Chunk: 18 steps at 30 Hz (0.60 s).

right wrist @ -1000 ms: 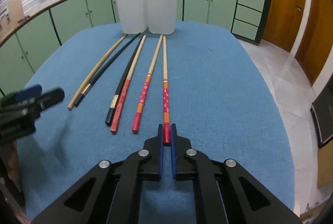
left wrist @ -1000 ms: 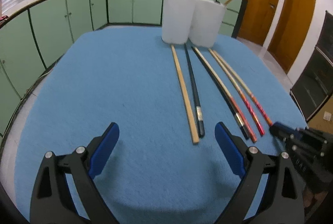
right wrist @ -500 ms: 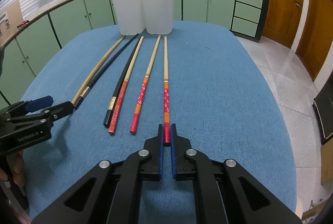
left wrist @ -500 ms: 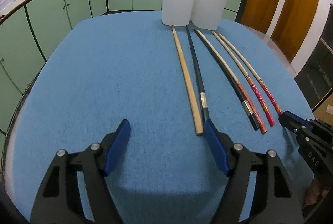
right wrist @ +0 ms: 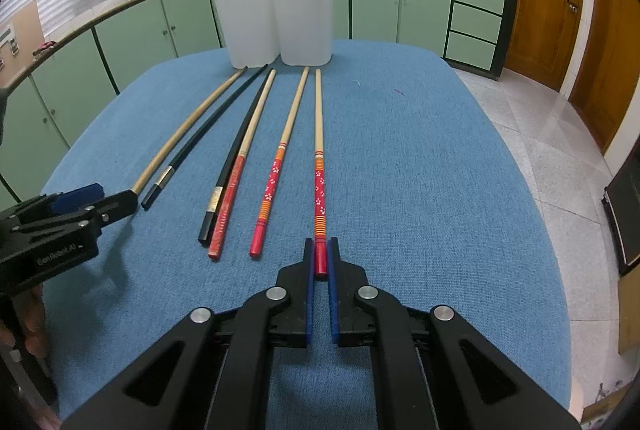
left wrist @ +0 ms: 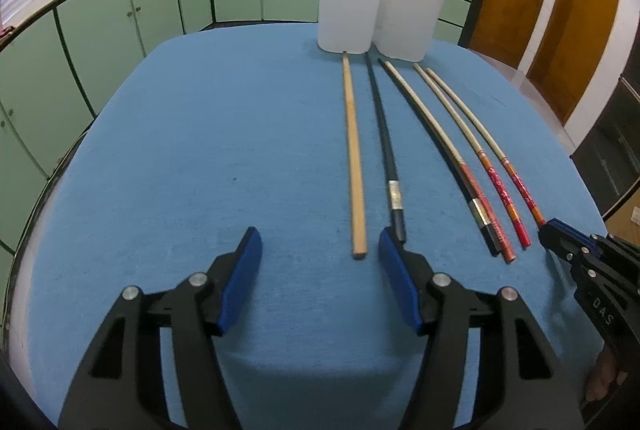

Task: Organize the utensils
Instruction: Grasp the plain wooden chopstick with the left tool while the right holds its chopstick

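Several chopsticks lie side by side on the blue table cloth, pointing at a white two-part holder at the far edge; it also shows in the right wrist view. My right gripper is shut on the near end of the rightmost red-patterned chopstick, which still lies on the cloth. My left gripper is open; the near end of the plain wooden chopstick lies between its fingers, and the black chopstick touches its right pad. One chopstick stands in each holder part.
Green cabinets with a counter, sink and pots ring the far side. Wooden doors stand at the right. The cloth's right edge drops to a tiled floor. The left half of the cloth bears nothing.
My left gripper has moved forward and right, so the wooden chopstick's end now lies between its open fingers. My right gripper stays shut on the red-patterned chopstick.
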Each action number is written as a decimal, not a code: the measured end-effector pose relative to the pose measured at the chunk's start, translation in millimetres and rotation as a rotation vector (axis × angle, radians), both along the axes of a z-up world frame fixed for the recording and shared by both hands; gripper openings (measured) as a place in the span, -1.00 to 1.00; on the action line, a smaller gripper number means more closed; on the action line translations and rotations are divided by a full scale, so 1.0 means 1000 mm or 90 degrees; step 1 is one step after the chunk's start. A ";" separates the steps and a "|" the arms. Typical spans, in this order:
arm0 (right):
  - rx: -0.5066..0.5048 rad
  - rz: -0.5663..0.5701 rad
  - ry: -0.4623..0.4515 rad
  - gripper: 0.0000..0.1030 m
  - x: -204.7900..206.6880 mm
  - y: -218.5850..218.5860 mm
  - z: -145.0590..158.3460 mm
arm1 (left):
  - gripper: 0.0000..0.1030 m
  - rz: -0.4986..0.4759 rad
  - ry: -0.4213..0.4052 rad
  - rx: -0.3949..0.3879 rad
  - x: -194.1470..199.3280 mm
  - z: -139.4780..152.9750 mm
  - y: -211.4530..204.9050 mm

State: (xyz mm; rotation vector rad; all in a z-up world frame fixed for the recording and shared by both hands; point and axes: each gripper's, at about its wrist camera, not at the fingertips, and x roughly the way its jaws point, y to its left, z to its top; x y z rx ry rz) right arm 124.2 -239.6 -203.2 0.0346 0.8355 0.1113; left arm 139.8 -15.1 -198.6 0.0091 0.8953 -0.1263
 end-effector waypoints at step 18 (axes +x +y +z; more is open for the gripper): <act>0.046 -0.001 0.010 -0.89 0.006 -0.008 -0.001 | -0.89 -0.011 -0.002 -0.014 -0.001 0.002 -0.004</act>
